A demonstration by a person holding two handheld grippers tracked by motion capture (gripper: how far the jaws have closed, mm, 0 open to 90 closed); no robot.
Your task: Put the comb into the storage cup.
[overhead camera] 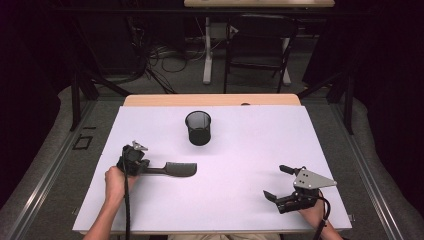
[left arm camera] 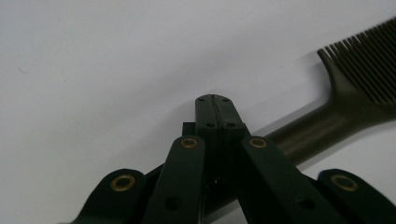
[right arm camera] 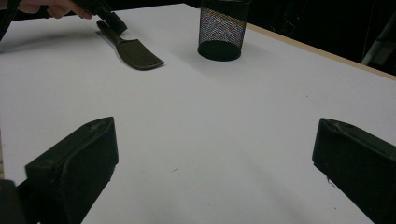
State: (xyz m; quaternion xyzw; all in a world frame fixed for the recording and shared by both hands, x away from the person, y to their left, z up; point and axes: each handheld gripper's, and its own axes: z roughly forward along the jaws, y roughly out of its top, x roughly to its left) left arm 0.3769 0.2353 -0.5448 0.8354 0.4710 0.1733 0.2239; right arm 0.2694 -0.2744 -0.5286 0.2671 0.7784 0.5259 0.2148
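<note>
A dark comb (overhead camera: 175, 169) lies flat on the white table top (overhead camera: 240, 150), teeth toward the right, handle toward my left gripper (overhead camera: 149, 170). In the left gripper view the jaws are shut flat against each other (left arm camera: 213, 100), right over the comb's handle (left arm camera: 317, 128), which runs under them. I see nothing between the pads. The right gripper view shows that same gripper (right arm camera: 109, 18) at the handle end of the comb (right arm camera: 135, 53). My right gripper (overhead camera: 276, 181) rests at the front right with its jaws wide open (right arm camera: 215, 135) and nothing between them.
A black mesh cup (overhead camera: 198, 128) stands upright toward the back middle of the table, also in the right gripper view (right arm camera: 222, 30). A wooden strip (overhead camera: 210, 99) edges the far side. Beyond it are a chair, cables and a desk leg.
</note>
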